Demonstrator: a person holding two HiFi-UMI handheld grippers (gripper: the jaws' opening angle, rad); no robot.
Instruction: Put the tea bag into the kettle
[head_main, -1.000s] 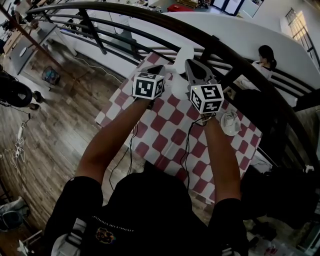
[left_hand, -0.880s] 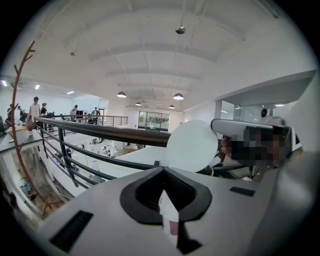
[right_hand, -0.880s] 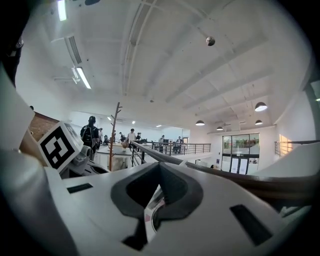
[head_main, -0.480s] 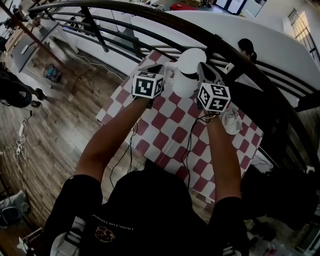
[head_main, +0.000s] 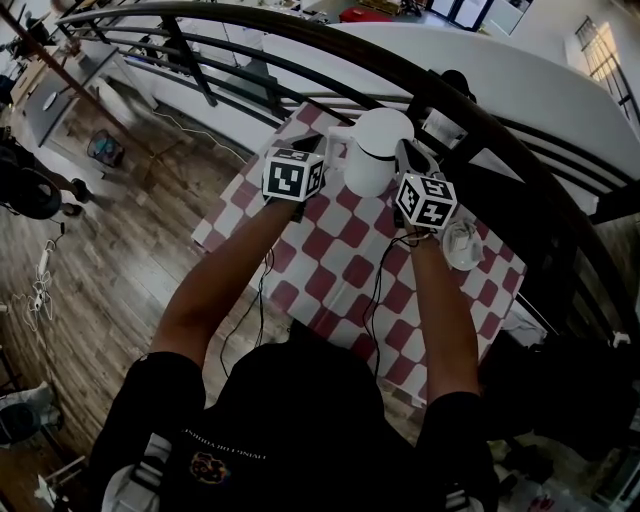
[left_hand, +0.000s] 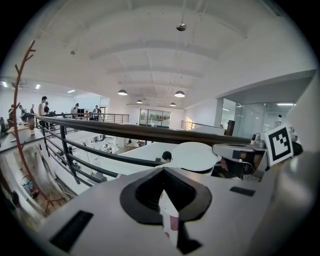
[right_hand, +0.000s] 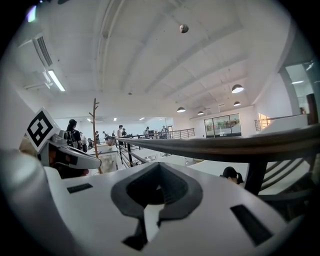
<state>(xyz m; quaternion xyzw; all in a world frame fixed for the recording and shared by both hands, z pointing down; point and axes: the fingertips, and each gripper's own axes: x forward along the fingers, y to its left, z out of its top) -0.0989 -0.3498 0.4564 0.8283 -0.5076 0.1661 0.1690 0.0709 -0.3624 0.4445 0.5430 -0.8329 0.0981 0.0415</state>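
Two claws sit by the kettle (head_main: 370, 160) on the checked counter (head_main: 340, 270). Our left claw (left_hand: 163, 180) is clamped on the tea bag (left_hand: 170, 217), and our right claw (right_hand: 159, 172) is pinched tight on a thin white edge (right_hand: 150, 215).

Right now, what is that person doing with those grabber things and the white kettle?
A person holds a gripper in each hand over a checkered table. The left gripper is pinching a small tea bag beside the white kettle. The right gripper is shut, at the kettle's other side; whether it holds anything is unclear. The tea bag is not in the kettle yet.
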